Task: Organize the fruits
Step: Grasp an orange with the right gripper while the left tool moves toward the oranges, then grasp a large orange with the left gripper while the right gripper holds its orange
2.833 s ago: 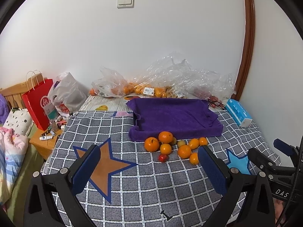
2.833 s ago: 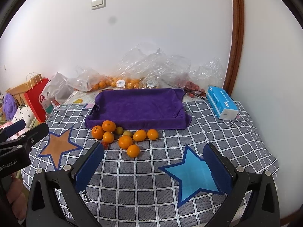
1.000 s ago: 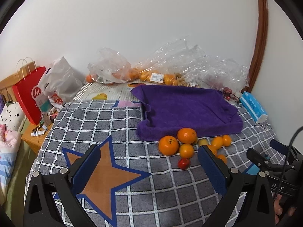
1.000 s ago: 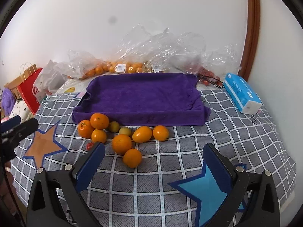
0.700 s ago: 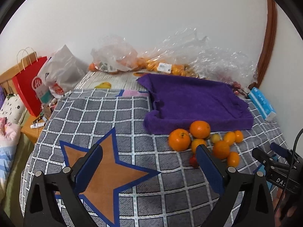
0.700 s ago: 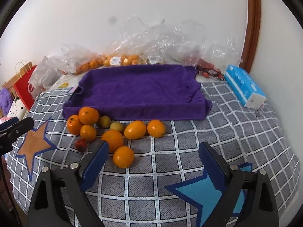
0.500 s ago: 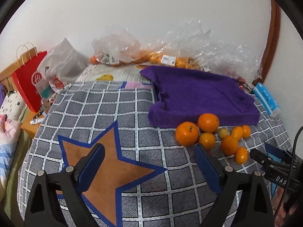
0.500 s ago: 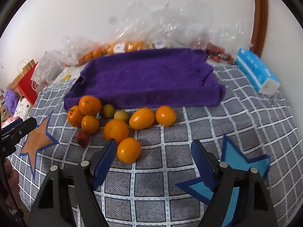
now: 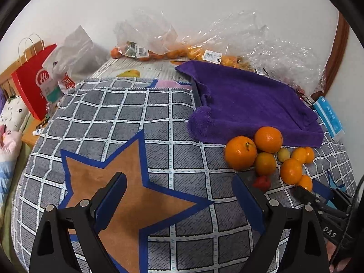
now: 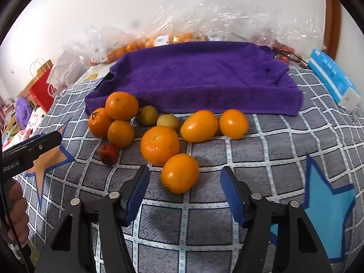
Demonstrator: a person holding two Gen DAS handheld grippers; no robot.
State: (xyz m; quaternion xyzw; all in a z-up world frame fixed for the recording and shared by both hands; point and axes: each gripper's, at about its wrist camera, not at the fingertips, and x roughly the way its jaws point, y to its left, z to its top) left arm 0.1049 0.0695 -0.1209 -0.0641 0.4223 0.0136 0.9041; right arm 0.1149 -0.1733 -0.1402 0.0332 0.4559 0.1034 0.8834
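Observation:
Several oranges lie in a heap on the checked blanket, just in front of a purple towel [image 10: 200,75]. With them are two small yellow-green fruits [image 10: 148,115] and a small red fruit [image 10: 107,154]. My right gripper [image 10: 184,175] hangs low over the blanket with its jaws closing. The nearest orange [image 10: 180,173] sits between its fingertips, and neither pad touches it. My left gripper [image 9: 178,179] is open over the brown star [image 9: 127,195], with nothing between its fingers. From there the fruit heap [image 9: 241,152] and the towel [image 9: 250,102] lie to the right.
Clear plastic bags [image 10: 204,11] holding more fruit lie behind the towel by the wall. A blue tissue pack [image 10: 332,77] sits at the right edge. A red paper bag [image 9: 31,84] stands off the left side. The other gripper's tip [image 10: 34,145] and a hand show at left.
Both grippers have sunk and come closer to the fruit, which looms larger. The right jaws have narrowed around the nearest orange. The left jaws narrowed slightly.

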